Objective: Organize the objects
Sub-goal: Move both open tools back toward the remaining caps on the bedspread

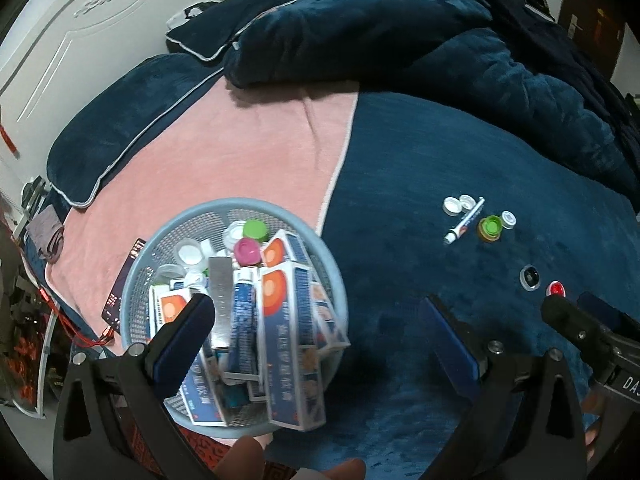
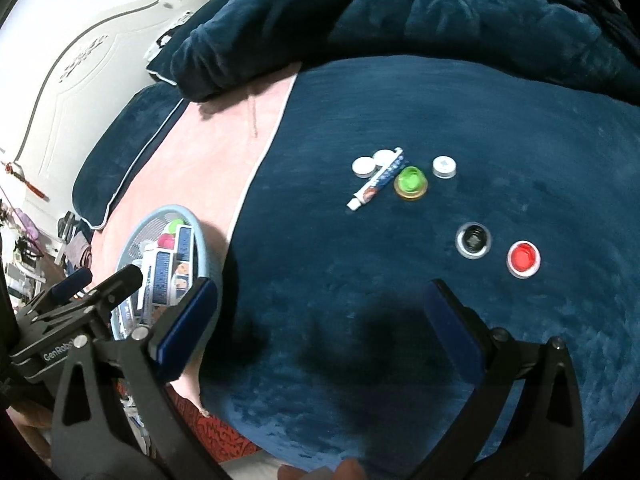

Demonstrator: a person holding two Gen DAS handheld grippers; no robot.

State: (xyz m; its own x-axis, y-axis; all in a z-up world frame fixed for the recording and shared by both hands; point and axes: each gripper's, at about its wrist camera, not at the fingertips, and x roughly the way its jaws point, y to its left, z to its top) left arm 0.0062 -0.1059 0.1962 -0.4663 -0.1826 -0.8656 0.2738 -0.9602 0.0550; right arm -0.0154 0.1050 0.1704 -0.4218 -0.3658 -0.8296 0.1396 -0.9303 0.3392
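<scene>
Both grippers [image 1: 320, 344] [image 2: 320, 320] apart, empty — blue bedspread [image 2: 400, 100], pink towel [image 1: 240, 152], white headboard [image 1: 80, 32].

Both views are dim and cool-toned, lit from overhead. The white headboard [image 1: 60, 40] is the brightest area and looks slightly washed out. Soft dark shadows lie on the blue bedspread [image 2: 400, 100] near the bed's front edge, darkest in the right wrist view. Fisheye bending curves the edges, corners fall to black, and the boxes in the basket [image 1: 136, 280] are motion-blurred.
</scene>
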